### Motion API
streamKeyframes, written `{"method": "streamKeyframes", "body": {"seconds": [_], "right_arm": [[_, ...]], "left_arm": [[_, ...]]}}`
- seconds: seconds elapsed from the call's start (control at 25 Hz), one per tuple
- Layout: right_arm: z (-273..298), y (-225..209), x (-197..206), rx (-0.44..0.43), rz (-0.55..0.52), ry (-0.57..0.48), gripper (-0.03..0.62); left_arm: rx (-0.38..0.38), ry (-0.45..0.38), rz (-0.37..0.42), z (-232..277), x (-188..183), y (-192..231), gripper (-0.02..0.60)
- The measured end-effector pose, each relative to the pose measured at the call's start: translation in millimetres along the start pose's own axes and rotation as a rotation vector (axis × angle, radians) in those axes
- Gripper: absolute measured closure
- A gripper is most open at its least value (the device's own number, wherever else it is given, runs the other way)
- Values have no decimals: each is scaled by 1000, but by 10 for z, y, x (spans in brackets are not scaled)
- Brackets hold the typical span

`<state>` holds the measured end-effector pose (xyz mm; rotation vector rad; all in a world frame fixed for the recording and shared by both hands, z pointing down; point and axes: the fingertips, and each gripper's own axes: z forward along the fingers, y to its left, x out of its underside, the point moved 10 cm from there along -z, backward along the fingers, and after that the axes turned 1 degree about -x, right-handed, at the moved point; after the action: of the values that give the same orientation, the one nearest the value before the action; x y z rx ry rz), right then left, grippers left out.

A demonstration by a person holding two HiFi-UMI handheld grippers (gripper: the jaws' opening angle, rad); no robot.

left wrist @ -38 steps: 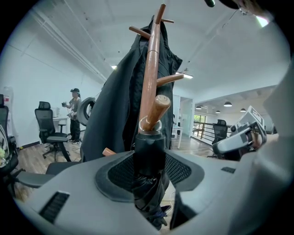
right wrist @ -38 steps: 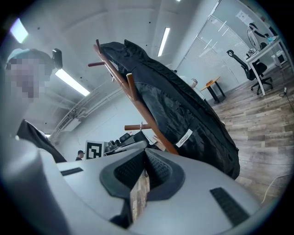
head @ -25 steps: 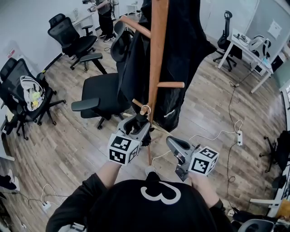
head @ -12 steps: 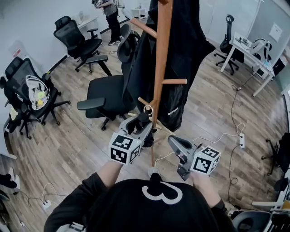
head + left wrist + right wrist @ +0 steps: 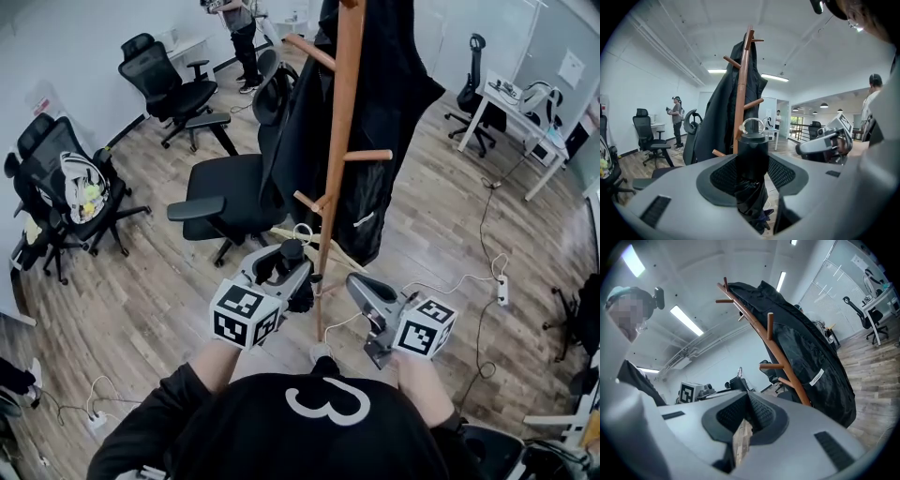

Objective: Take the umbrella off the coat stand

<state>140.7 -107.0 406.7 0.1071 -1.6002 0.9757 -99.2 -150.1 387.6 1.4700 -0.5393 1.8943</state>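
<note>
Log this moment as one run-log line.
left hand-held gripper: shut on folded umbrella | right hand-held gripper: shut, empty | coat stand: black coat hanging

A long black coat (image 5: 389, 112) hangs in the middle of the room over a wooden floor (image 5: 141, 300). Just to its left stands a black office chair (image 5: 225, 187), one armrest jutting out toward me. Farther back, near the wall, there's another black chair (image 5: 173, 84). A third chair (image 5: 39, 141) at the left has a pale bag (image 5: 82, 190) slumped on its seat. A person (image 5: 242, 28) stands at the far end. Over on the right a white tabletop (image 5: 514, 105) has a chair (image 5: 469, 75) near it. A white cable (image 5: 450, 278) trails across the boards to a power strip (image 5: 498, 289).
</note>
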Motion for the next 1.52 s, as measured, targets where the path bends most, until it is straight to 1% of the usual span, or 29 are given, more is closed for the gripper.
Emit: {"method": "streamKeyframes", "body": {"seconds": [0.2, 0.28, 0.48, 0.72, 0.88, 1.08, 1.28, 1.52], "right_arm": [[-6, 275, 32, 1, -47, -6, 568], [9, 377, 48, -2, -65, -2, 568], [19, 573, 100, -25, -93, 9, 568], [-60, 768, 284, -38, -94, 14, 568], [-240, 934, 353, -44, -98, 10, 568], [-507, 1195, 501, -53, -103, 17, 568], [-802, 1317, 592, -58, -97, 34, 568], [-1162, 1614, 771, -70, -100, 34, 568]], "left_arm": [[52, -23, -68, -342, 84, -24, 374], [64, -32, -81, -481, 109, -58, 374], [89, -37, -66, -770, 121, -194, 374], [117, -43, -52, -1051, 174, -378, 376], [126, -47, -40, -1220, 206, -603, 374], [125, -51, -63, -1460, 302, -905, 374], [111, -56, -62, -1589, 303, -1242, 374], [102, -59, -56, -1897, 383, -1652, 374]]}}
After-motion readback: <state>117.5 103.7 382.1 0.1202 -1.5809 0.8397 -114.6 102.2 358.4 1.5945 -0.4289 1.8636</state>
